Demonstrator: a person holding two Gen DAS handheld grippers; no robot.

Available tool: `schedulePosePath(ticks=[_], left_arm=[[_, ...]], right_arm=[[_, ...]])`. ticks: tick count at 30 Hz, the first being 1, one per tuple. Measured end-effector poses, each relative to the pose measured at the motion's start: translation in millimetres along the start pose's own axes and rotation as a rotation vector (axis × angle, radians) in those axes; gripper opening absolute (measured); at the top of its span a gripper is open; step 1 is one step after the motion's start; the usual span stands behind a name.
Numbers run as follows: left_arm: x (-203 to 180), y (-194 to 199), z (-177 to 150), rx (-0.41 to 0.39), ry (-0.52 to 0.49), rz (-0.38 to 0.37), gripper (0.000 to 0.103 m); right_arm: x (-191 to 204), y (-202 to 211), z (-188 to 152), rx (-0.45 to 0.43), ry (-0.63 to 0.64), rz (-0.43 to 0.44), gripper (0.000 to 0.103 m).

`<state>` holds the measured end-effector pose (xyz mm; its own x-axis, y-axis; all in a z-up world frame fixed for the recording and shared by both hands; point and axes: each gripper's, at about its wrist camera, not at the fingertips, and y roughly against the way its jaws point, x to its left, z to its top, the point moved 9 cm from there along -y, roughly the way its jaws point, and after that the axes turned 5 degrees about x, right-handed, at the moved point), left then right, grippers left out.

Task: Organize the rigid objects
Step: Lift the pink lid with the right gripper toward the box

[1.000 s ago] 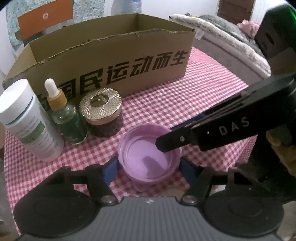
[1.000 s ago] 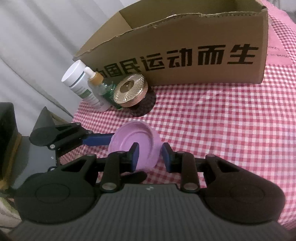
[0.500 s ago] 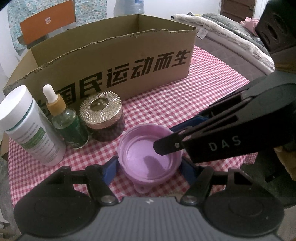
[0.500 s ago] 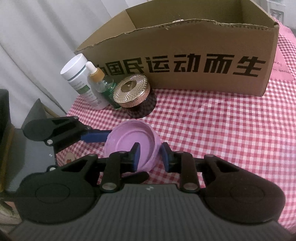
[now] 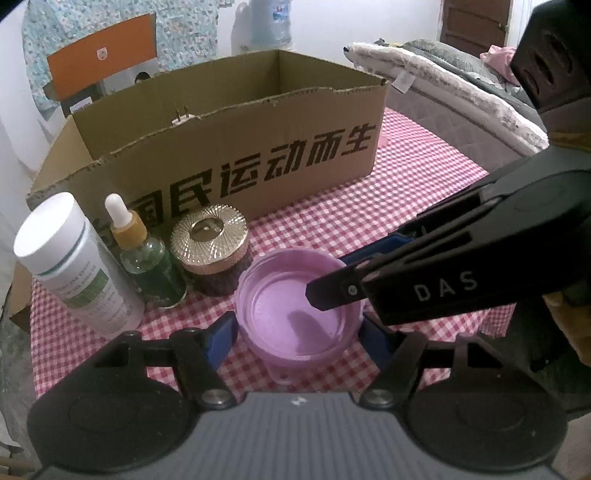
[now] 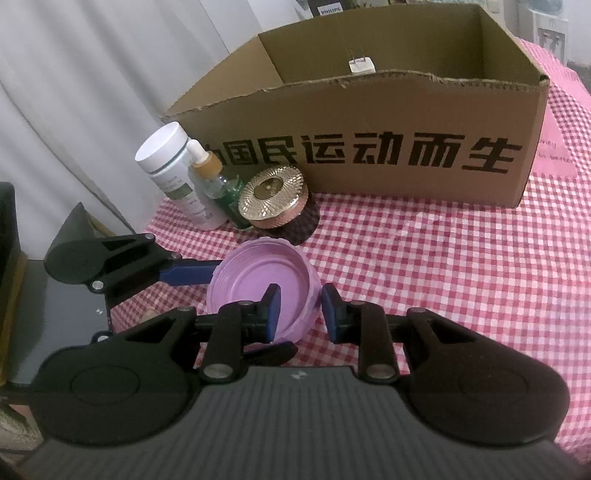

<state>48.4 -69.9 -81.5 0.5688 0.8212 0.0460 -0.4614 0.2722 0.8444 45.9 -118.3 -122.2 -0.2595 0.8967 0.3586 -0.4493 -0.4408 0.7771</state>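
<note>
At the far left of the left wrist view we see a white bottle [image 5: 70, 258] with a white cap and a green label whose small print we cannot read. Just right of it stands a green dropper bottle [image 5: 146, 258] with an amber collar and white bulb, then a dark jar with a ribbed gold lid [image 5: 210, 236]. All 3 stand in a row on the red-and-white checked tablecloth [image 5: 369, 221], close against the front wall of the open cardboard box [image 5: 236, 147]. That wall carries bold black Chinese characters; "民运动而生" reads clearly, and the characters further left are partly hidden behind the bottles.

At lower centre, the purple lid [image 5: 299, 306] faces hollow side up between the blue pads of the left gripper [image 5: 299, 338], which is closed across its width, 1 pad against each side. From the right of the frame the right gripper [image 5: 334, 291] reaches in, its black arm marked "DAS", with 1 finger over the lid's hollow.

In the right wrist view, the left gripper [image 6: 192, 275] comes in from the left edge, its blue finger touching the purple lid [image 6: 255, 280]. The right gripper [image 6: 299, 312] is narrowed onto the lid's right-hand rim, 1 pad inside and 1 outside. Inside the cardboard box [image 6: 369, 122], at upper centre, a white 2-pin plug adapter [image 6: 361, 64] shows above the wall. "PHILIPS" is printed on a dark box [image 6: 330, 11] along the top edge.
</note>
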Motion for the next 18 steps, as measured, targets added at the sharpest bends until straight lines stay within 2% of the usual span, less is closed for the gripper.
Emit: schedulePosePath(ticks=[18], left_arm=[[0,42,14,-0.104,0.001,0.039,0.073]], right_arm=[[18,29,13,-0.079,0.043,-0.007,0.025]])
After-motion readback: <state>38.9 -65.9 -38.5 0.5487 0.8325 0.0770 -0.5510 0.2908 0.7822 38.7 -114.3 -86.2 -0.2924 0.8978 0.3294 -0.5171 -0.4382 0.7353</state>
